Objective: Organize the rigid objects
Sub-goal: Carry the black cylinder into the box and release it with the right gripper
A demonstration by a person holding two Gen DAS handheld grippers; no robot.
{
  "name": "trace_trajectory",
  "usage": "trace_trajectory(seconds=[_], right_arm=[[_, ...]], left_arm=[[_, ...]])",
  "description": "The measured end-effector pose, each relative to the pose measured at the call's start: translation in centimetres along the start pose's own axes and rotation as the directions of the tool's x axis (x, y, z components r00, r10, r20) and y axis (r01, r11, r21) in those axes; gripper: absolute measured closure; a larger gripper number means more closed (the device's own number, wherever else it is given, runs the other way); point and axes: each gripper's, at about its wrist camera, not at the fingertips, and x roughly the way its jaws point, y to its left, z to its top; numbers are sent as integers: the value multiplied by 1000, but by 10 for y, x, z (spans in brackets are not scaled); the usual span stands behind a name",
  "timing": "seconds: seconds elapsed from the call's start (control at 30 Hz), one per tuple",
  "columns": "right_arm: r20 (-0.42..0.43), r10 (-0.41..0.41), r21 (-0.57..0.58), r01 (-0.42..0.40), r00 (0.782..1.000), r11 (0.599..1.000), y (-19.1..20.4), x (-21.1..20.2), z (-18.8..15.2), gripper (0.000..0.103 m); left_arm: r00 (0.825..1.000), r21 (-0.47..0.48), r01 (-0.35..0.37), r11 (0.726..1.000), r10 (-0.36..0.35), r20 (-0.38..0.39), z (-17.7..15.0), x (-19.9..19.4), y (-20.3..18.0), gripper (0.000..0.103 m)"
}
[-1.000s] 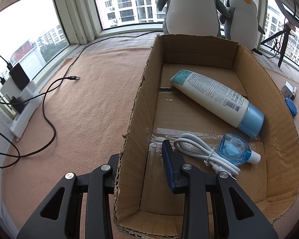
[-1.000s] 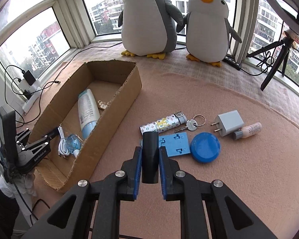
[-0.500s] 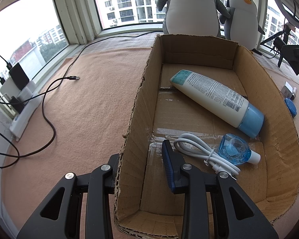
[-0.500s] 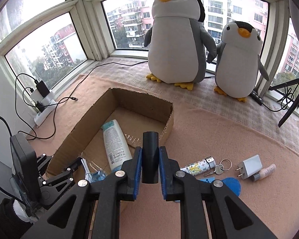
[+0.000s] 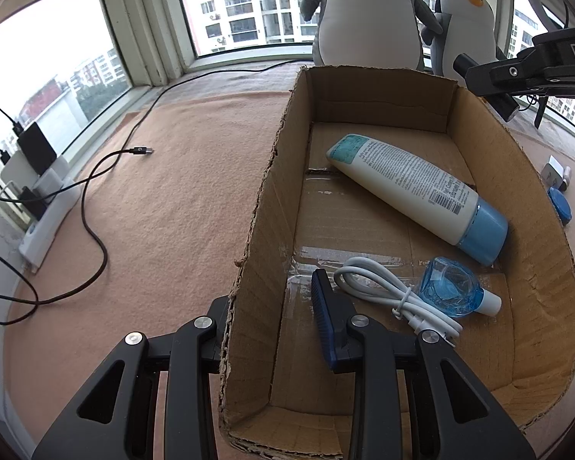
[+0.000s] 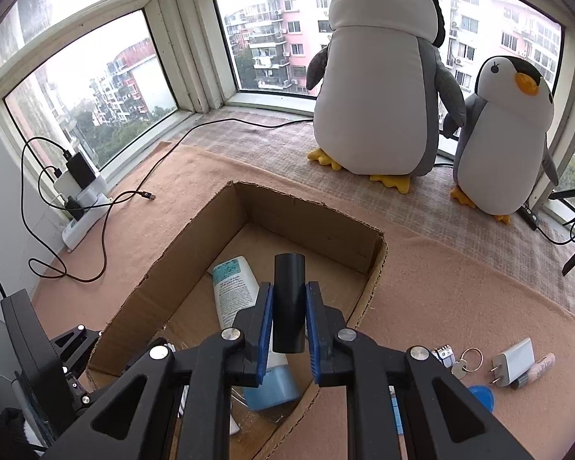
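Peach felt mat (image 5: 180,199) fills the left half of the left wrist view, open except for a black cable (image 5: 96,176). Cardboard box (image 5: 548,253) takes the lower right, its torn left wall clamped between the left gripper (image 5: 276,329) pads. Inside lie a white tube (image 5: 414,188) with small print and a barcode, a white cord (image 5: 387,295) and a blue bottle (image 5: 450,287). Right gripper (image 6: 289,329), frame centre above the box, pinches a black cylinder (image 6: 288,303). Two plush penguins (image 6: 379,88) stand beyond; charger plug (image 6: 513,362) and keys (image 6: 462,364) lie lower right.
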Motion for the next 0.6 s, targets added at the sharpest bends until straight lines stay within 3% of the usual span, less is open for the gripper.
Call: trace_trajectory(seconds=[0.6], right_arm=[[-24,4,-14,-4,1000,1000,1,24,4,88]], left_arm=[[1000,3,-1,1000,1,0,0,0,1,73]])
